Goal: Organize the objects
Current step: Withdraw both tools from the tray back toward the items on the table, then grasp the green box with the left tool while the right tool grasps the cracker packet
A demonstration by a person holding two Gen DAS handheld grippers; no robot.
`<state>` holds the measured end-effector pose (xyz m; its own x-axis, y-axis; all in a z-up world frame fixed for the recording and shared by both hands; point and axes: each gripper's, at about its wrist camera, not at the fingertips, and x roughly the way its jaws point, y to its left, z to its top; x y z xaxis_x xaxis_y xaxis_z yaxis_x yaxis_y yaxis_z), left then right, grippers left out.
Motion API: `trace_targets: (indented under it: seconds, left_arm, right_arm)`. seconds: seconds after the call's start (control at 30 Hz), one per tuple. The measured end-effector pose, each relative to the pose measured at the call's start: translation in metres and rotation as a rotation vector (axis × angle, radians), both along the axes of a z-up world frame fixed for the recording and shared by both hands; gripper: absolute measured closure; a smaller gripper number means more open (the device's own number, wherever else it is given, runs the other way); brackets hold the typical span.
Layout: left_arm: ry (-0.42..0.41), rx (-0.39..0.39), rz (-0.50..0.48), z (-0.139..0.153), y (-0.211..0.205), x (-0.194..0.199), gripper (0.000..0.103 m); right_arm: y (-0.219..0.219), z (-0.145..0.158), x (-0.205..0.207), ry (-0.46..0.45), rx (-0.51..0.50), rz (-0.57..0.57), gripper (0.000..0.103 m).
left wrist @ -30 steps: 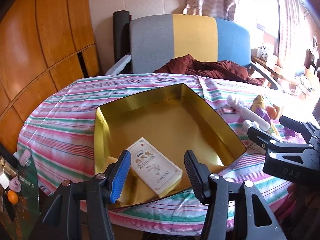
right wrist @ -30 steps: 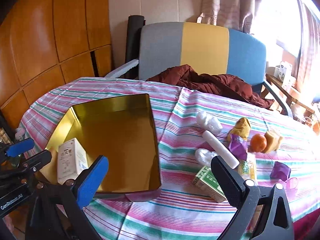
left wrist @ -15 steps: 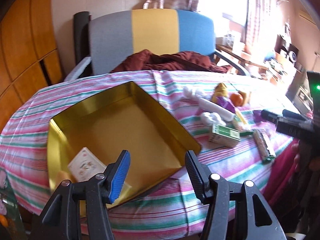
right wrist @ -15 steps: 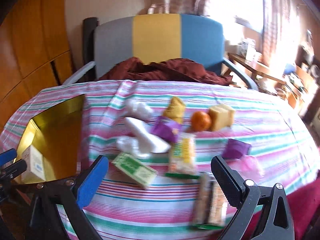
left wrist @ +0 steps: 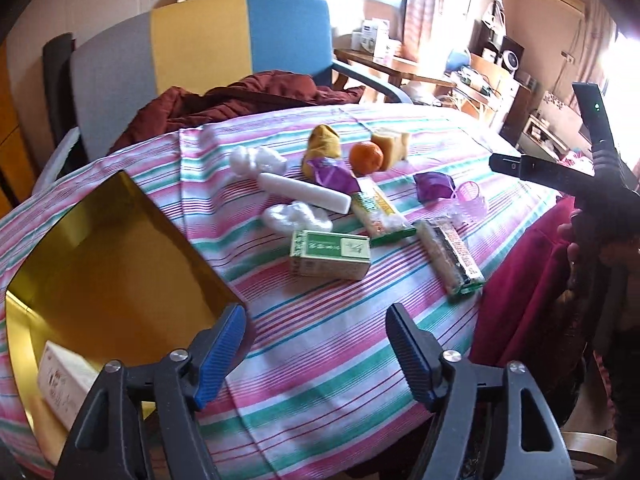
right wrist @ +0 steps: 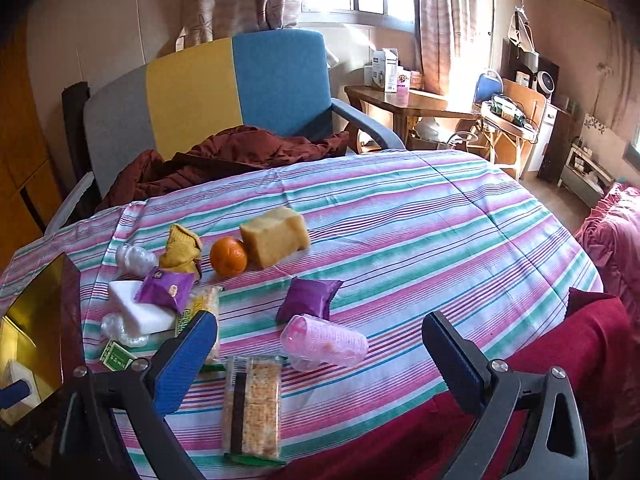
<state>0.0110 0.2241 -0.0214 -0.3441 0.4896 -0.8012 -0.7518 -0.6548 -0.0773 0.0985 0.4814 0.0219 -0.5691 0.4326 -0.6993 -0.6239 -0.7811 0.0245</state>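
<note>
A gold tin (left wrist: 100, 256) lies open at the table's left, with a white box (left wrist: 64, 380) in its near corner. My left gripper (left wrist: 316, 340) hovers over the striped cloth just right of the tin; its jaws are opening and nothing is between them. A green box (left wrist: 330, 254) lies ahead of it. My right gripper (right wrist: 320, 344) is open and empty above the near edge, with stacked pink cups (right wrist: 324, 342) and a wrapped snack bar (right wrist: 252, 404) below its gap. Behind them lie a purple packet (right wrist: 308, 298), an orange (right wrist: 228, 257) and a yellow cake (right wrist: 276, 236).
A white tube (left wrist: 304, 197), crumpled plastic wraps (left wrist: 296, 218), a yellow pouch (left wrist: 322, 146) and another snack bar (left wrist: 380, 210) crowd the table's middle. A chair (right wrist: 208, 92) holding a maroon cloth (right wrist: 224, 156) stands behind the table. A red sleeve (right wrist: 560, 360) is at the near right edge.
Both views have swung right, from the tin toward the loose items. The left jaws stand wider than before. The white box stays in the tin.
</note>
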Motion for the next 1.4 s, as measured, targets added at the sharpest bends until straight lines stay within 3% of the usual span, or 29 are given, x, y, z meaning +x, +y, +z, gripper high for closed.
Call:
trace_targets:
  seconds: [0.2, 0.5, 0.67, 0.83, 0.87, 0.93, 1.17, 1.4]
  left_arm:
    - [-0.037, -0.034, -0.02, -0.011, 0.028, -0.013, 0.021]
    - [-0.032, -0.129, -0.013, -0.038, 0.07, -0.039, 0.012]
    - [-0.038, -0.182, -0.025, -0.054, 0.083, -0.049, 0.012]
    - [-0.033, -0.188, -0.025, -0.061, 0.092, -0.055, 0.012]
    - [-0.034, -0.196, -0.027, -0.063, 0.094, -0.056, 0.018]
    - [-0.041, -0.191, -0.02, -0.067, 0.094, -0.057, 0.029]
    - [-0.025, -0.118, -0.028, -0.052, 0.074, -0.039, 0.03]
    - [-0.041, -0.055, -0.007, -0.036, 0.044, -0.023, 0.03]
  right_arm:
    - [0.004, -0.021, -0.005, -0.011, -0.077, 0.014, 0.0]
    - [0.006, -0.022, -0.003, 0.032, -0.111, 0.037, 0.0]
    - [0.005, -0.023, -0.005, 0.03, -0.109, 0.046, 0.0]
    - [0.006, -0.024, -0.005, 0.029, -0.118, 0.051, 0.0]
    - [0.006, -0.024, -0.006, 0.029, -0.12, 0.051, 0.0]
    - [0.006, -0.024, -0.006, 0.022, -0.123, 0.052, 0.0]
    - [0.002, -0.03, -0.015, -0.039, -0.132, 0.08, 0.0]
    - [-0.018, -0.055, -0.037, -0.227, -0.195, 0.188, 0.0]
